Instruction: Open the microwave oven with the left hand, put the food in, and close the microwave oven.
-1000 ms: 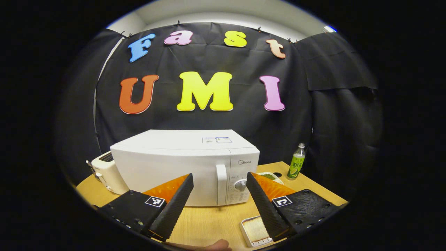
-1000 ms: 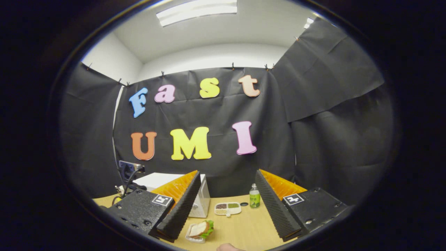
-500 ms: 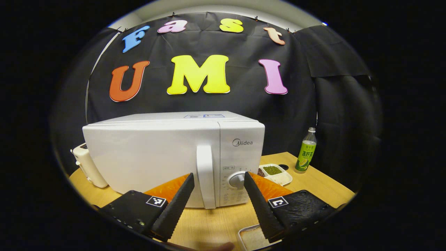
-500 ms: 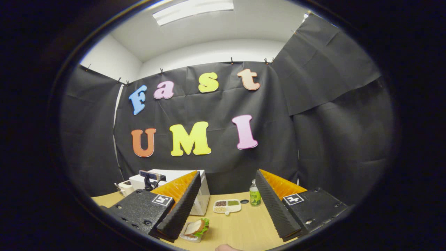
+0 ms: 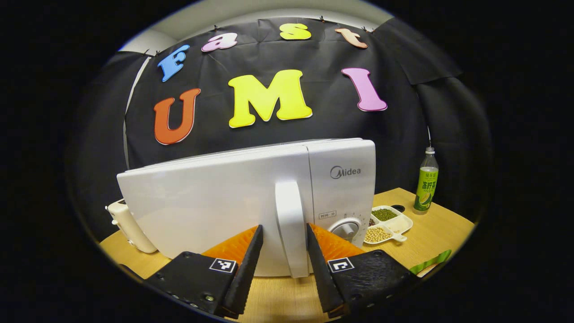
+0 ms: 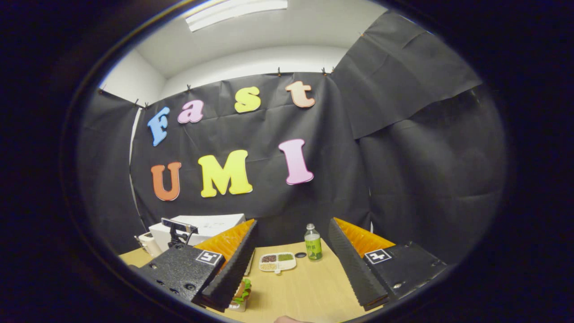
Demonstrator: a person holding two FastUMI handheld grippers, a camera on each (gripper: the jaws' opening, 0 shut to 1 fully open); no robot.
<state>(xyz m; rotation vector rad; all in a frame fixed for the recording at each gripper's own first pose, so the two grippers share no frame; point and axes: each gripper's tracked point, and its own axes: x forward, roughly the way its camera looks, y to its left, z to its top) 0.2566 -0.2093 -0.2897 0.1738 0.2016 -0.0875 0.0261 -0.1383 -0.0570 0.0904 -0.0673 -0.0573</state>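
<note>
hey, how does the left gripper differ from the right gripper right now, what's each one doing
The left gripper has its fingers straddling the microwave's door handle, one on each side; the right gripper has nothing between its fingers, just bare table. The left gripper's jaws stand narrower around the handle; the right gripper's are spread wider. The left sits close against the microwave; the right hangs back from it. Both are open.

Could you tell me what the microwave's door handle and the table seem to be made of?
The door handle looks like smooth white moulded plastic, with a soft sheen. The table looks like light wood or wood-look laminate, with faint grain and a matt finish.
</note>
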